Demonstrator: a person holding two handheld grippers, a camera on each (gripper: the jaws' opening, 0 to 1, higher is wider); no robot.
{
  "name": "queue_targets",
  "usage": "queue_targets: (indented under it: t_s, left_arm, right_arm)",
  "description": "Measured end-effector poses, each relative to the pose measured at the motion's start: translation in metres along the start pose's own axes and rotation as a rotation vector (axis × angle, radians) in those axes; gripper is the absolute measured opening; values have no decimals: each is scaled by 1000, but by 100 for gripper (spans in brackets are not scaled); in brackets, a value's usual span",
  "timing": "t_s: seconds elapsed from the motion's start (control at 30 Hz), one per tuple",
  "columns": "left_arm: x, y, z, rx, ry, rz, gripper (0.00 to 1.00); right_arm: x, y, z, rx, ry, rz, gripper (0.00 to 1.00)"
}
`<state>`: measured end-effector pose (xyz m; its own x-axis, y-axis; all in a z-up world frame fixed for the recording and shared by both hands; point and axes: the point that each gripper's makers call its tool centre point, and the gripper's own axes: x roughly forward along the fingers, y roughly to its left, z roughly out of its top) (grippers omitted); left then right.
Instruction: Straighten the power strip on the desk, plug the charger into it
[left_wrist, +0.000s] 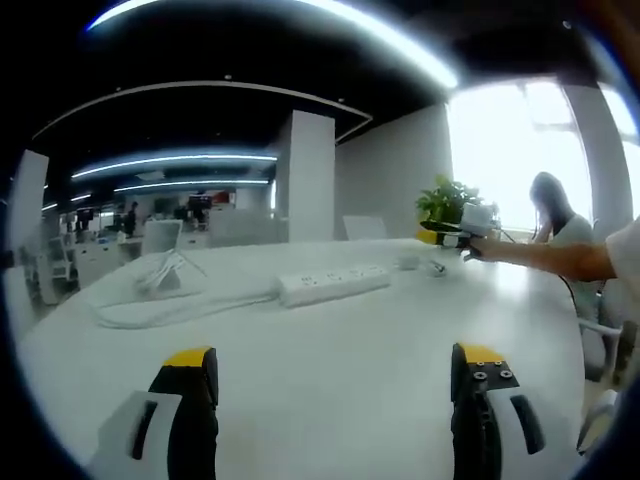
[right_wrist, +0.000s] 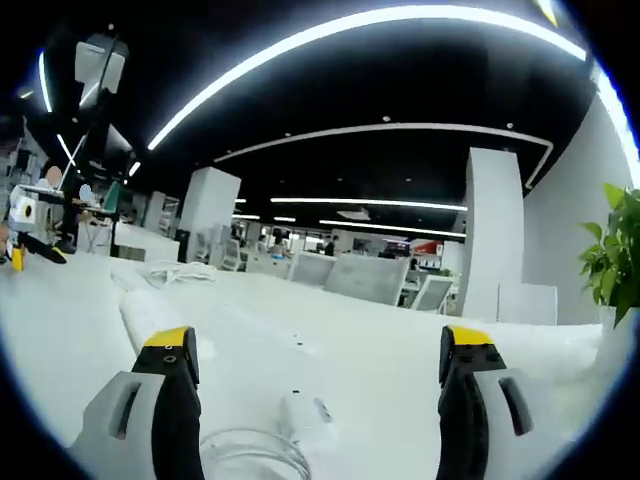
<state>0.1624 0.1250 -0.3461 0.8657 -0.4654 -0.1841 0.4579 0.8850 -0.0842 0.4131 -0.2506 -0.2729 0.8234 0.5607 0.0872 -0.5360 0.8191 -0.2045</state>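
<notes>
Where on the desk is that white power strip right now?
In the left gripper view, the power strip lies mid-desk, ahead of the open left claw. Its white cable trails off to the left, and the right claw is reaching toward a small charger beyond its right end.

Left gripper (left_wrist: 335, 385) and right gripper (right_wrist: 318, 365) both hold fingers spread wide

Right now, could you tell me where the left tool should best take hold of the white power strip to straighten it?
Grip the long white plastic power strip across its narrow width near the cable end, coming from the near long side. It lies flat and askew on the white desk, so its thin long edges probably suit the left tool's open jaws.
</notes>
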Motion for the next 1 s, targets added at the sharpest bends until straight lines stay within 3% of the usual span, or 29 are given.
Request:
queue_targets:
  t_s: [0.5, 1.0]
  left_arm:
    - [-4, 3, -3, -4, 11, 10, 99]
    - [-6, 5, 3, -17, -20, 13, 99]
  right_arm:
    - [12, -2, -25, 93, 78, 38, 100]
    - [10, -1, -56, 96, 220, 74, 93]
